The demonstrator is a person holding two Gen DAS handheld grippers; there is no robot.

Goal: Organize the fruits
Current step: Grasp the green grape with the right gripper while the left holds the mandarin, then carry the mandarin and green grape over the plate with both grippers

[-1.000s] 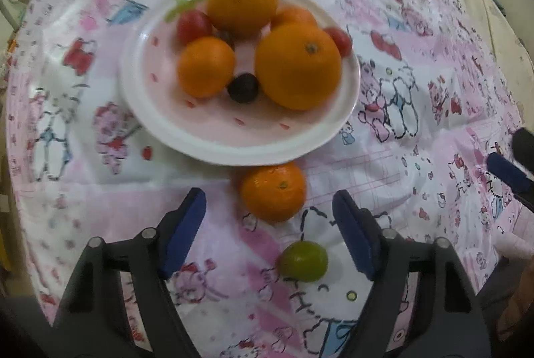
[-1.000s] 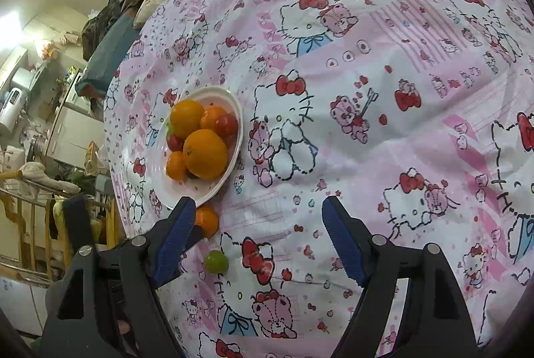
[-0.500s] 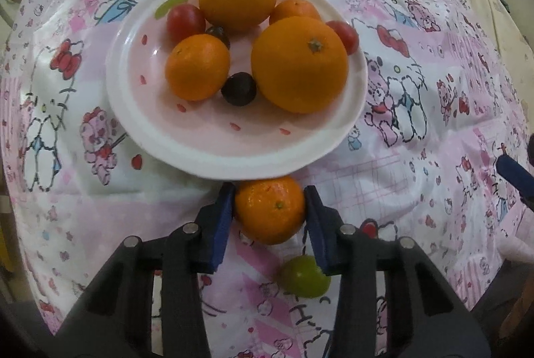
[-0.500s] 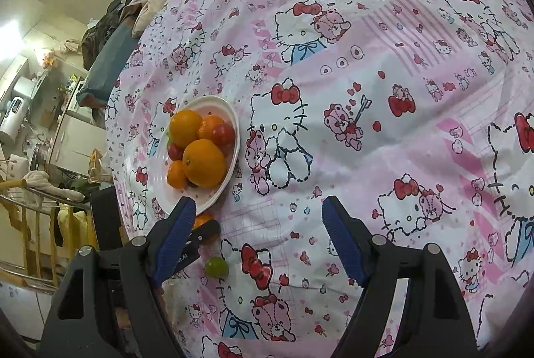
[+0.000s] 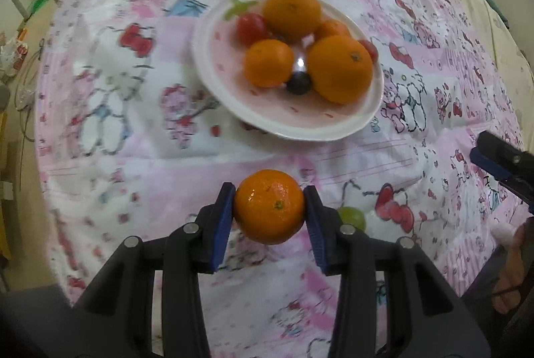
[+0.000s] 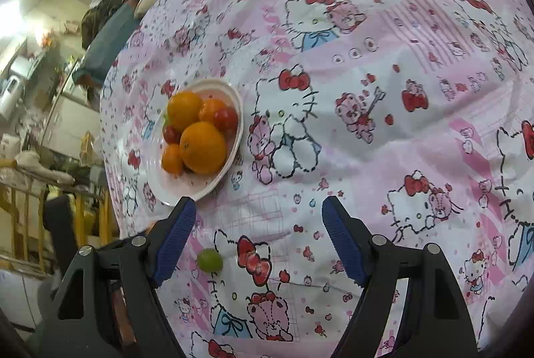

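**Left wrist view: one mandarin in the tool, one green fruit left out**

The left tool (image 5: 269, 206) has clamped its blue pads on both sides of a mandarin (image 5: 269, 206), which hangs between them just short of the near rim of the plate (image 5: 300, 132). On the plate sit two large oranges, two smaller ones, a couple of red tomatoes and a dark grape. By my reading most of the sorting is done: the held mandarin must go onto the plate, and a small green fruit (image 6: 209, 260) lies loose on the cloth on the near side of the plate, a little further out than the mandarin. The right tool (image 6: 258, 229) stands wide open with nothing in it, near that green fruit.

The surface is a bed under a pink cartoon-cat sheet (image 6: 383, 124), soft and rumpled. Beyond the plate's far side lie heaped bedding and clothes; off to one side is a cluttered room with shelves and a yellow rail.
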